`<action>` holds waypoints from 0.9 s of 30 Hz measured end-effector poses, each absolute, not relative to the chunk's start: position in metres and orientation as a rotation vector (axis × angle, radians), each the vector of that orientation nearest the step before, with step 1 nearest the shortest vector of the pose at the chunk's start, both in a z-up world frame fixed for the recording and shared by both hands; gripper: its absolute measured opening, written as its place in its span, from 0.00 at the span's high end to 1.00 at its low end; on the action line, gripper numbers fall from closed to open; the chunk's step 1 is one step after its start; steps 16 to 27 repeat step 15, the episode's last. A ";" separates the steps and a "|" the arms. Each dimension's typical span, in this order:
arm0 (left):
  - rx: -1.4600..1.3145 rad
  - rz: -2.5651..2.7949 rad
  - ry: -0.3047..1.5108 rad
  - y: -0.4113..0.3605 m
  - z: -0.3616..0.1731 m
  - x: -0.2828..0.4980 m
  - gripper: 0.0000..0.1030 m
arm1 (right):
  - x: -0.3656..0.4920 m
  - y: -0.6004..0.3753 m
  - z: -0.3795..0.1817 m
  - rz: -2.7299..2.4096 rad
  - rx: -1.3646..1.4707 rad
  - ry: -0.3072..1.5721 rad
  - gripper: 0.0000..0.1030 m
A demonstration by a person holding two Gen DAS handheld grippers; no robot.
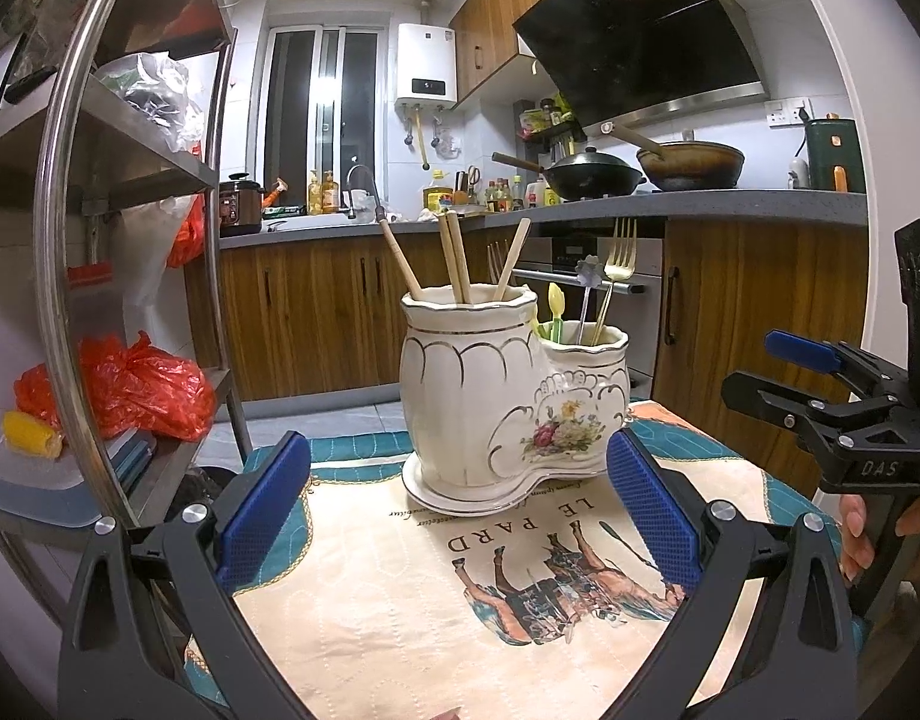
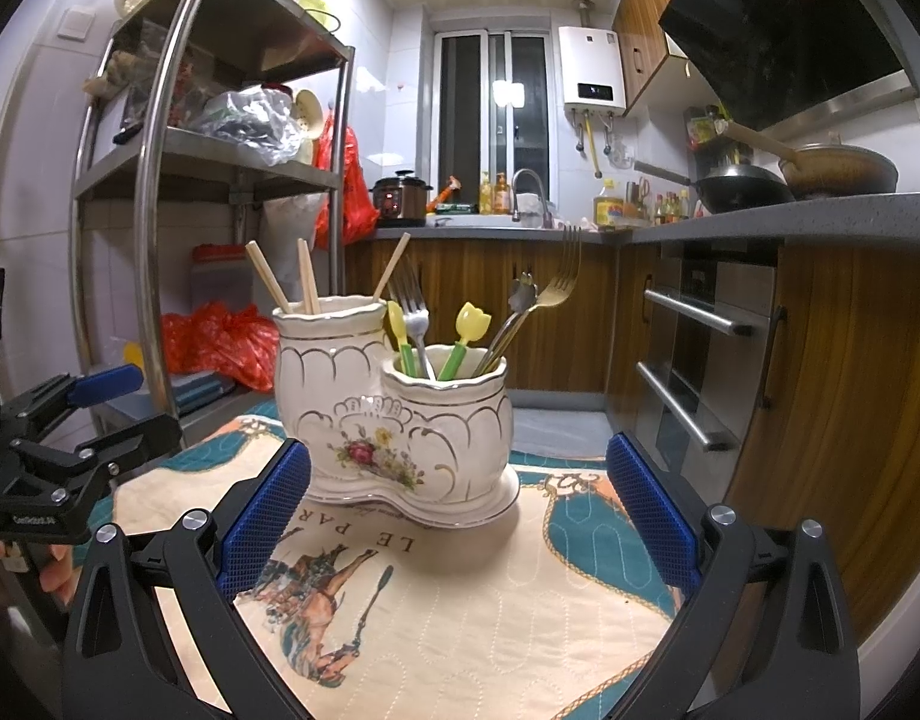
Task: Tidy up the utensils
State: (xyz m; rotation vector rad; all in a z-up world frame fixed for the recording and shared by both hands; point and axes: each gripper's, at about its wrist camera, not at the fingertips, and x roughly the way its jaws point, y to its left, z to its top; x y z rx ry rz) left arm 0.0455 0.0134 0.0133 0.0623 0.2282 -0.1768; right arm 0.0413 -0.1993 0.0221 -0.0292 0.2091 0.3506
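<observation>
while both grippers (image 1: pixel 460 516) (image 2: pixel 460 516) gape empty: utensils (image 2: pixel 411 330) in ceramic holder (image 2: pixel 393 420)

Cream holder (image 2: pixel 393 420) — gold trim, floral print — on teal-and-beige cloth (image 2: pixel 490 600).

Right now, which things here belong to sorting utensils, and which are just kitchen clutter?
Job:
ceramic holder
chopsticks
gold fork
silver fork
yellow-tipped picks

Lying about:
woks
rice cooker
red bags
printed mat
</observation>
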 end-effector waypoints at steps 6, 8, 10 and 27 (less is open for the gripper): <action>0.069 -0.187 0.236 0.010 0.012 0.045 0.05 | 0.041 -0.200 0.021 0.351 -0.030 0.207 0.05; 0.079 -0.181 0.232 0.008 0.012 0.043 0.05 | 0.041 -0.200 0.021 0.351 -0.029 0.208 0.05; 0.087 -0.175 0.231 0.006 0.012 0.044 0.05 | 0.040 -0.200 0.021 0.352 -0.029 0.207 0.05; 0.105 -0.169 0.238 0.003 0.012 0.046 0.05 | 0.041 -0.200 0.021 0.352 -0.029 0.205 0.05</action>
